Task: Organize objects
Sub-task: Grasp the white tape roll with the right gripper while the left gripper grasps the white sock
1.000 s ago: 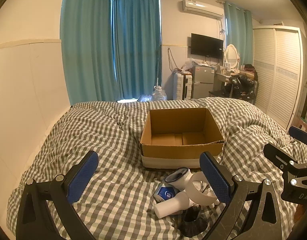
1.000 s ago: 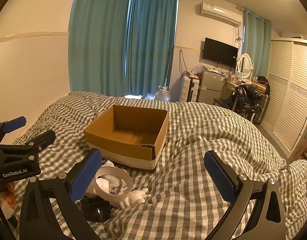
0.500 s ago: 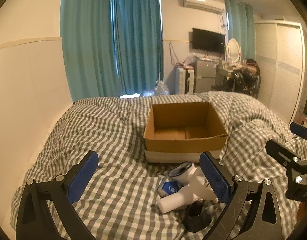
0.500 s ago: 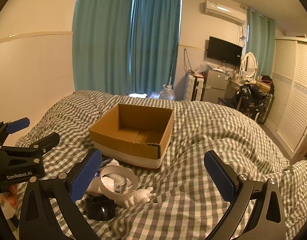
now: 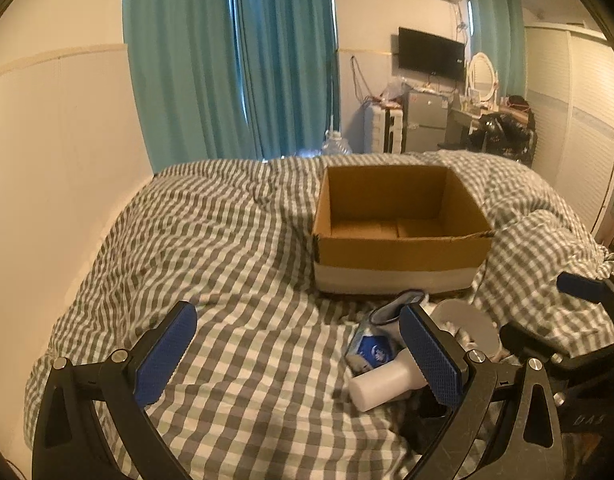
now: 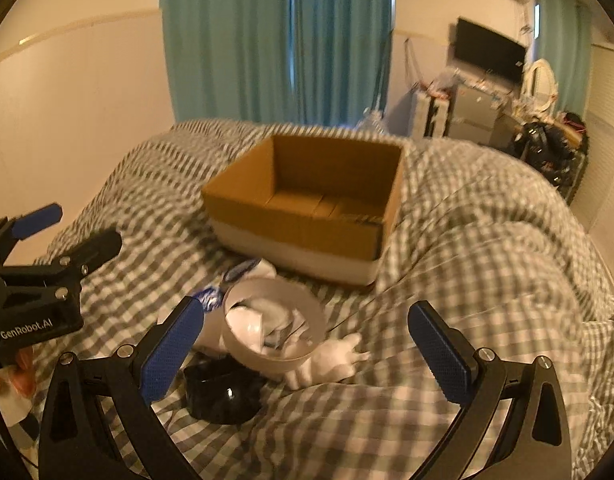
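Note:
An open, empty cardboard box sits on the checked quilt. In front of it lies a small heap: a white bowl with crumpled white stuff in it, a white cylinder, a blue and white packet, a black round object and a white figure. My left gripper is open, its right finger over the heap's left side. My right gripper is open above the bowl and the white figure, holding nothing.
The checked quilt covers the whole bed, with a raised fold at the right. A pale wall runs along the bed's left side. Teal curtains, a fridge and a dresser stand beyond the bed's far end.
Both grippers have moved forward and down toward the heap and the box, which look larger now. The right view is blurred by motion. Both grippers stay open.

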Action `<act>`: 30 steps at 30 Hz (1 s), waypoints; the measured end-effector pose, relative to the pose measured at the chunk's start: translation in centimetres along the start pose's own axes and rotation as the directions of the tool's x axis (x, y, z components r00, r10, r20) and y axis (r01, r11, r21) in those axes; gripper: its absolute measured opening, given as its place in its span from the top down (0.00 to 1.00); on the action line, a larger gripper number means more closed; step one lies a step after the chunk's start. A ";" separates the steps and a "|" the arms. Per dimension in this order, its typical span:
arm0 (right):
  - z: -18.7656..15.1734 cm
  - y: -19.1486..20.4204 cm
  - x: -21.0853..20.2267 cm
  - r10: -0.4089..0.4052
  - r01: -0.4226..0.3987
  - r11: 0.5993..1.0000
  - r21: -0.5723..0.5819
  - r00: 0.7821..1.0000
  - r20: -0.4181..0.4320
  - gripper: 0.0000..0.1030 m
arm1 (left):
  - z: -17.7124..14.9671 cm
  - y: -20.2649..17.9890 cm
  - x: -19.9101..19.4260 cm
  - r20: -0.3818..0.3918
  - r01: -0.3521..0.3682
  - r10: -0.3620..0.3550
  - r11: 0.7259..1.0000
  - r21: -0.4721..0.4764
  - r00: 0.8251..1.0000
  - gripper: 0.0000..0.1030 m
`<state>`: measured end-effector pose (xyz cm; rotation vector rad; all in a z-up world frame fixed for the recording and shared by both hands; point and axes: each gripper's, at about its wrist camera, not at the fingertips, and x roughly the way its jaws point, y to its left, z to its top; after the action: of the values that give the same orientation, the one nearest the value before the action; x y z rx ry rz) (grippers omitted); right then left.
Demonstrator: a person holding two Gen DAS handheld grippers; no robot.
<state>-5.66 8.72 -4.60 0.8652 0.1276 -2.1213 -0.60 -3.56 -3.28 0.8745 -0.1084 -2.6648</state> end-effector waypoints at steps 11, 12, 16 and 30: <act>-1.0 0.6 5.9 0.057 -0.058 0.998 -0.005 0.983 -0.173 0.08 | -1.7 0.6 4.1 -0.113 0.016 -0.017 1.000 -0.012 0.993 0.00; -1.1 0.5 6.3 0.067 -0.068 0.998 0.001 0.980 -0.186 0.11 | -1.7 0.6 4.4 -0.121 0.020 -0.021 1.000 -0.015 0.992 0.00; -0.9 0.0 5.6 0.092 -0.088 0.996 0.032 0.985 -0.144 0.20 | -1.8 0.5 5.5 -0.141 0.001 -0.004 1.000 -0.021 0.990 0.00; 3.3 -5.2 3.6 -0.140 0.140 0.990 -0.024 0.990 -0.023 0.21 | 0.3 -4.5 10.4 -0.218 0.130 -0.117 0.991 0.044 0.969 0.00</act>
<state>-12.70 8.56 -5.33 0.8924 0.2303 -2.2358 -9.87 -2.80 -9.68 1.2197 -0.0824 -2.6707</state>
